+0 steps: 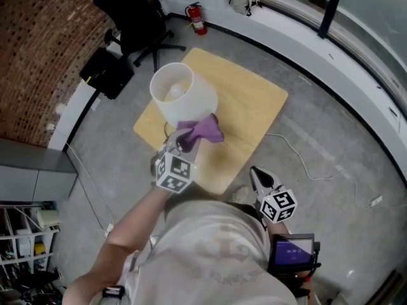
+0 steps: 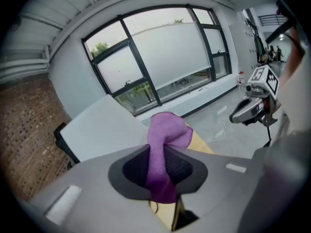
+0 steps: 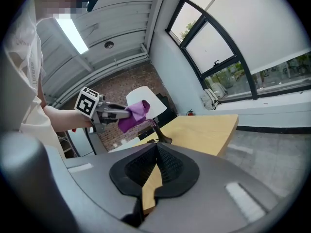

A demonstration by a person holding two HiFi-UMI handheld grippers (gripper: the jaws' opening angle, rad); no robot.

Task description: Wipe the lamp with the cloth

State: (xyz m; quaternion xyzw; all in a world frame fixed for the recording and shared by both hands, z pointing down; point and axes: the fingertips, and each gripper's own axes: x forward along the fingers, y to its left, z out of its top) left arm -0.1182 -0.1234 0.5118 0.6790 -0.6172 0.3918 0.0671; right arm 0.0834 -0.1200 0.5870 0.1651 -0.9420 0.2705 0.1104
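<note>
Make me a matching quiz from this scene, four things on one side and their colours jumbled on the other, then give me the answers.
Things:
1. cloth
2. lamp shade
3. table
4. fire extinguisher

Colours:
A. red
B. light wood
C. purple
D. white

Pairs: 1-C, 2-D, 3-B, 4-A

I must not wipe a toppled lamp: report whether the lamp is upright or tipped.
Upright. The lamp stands on its dark base on the wooden table, white shade above, seen in the right gripper view.
</note>
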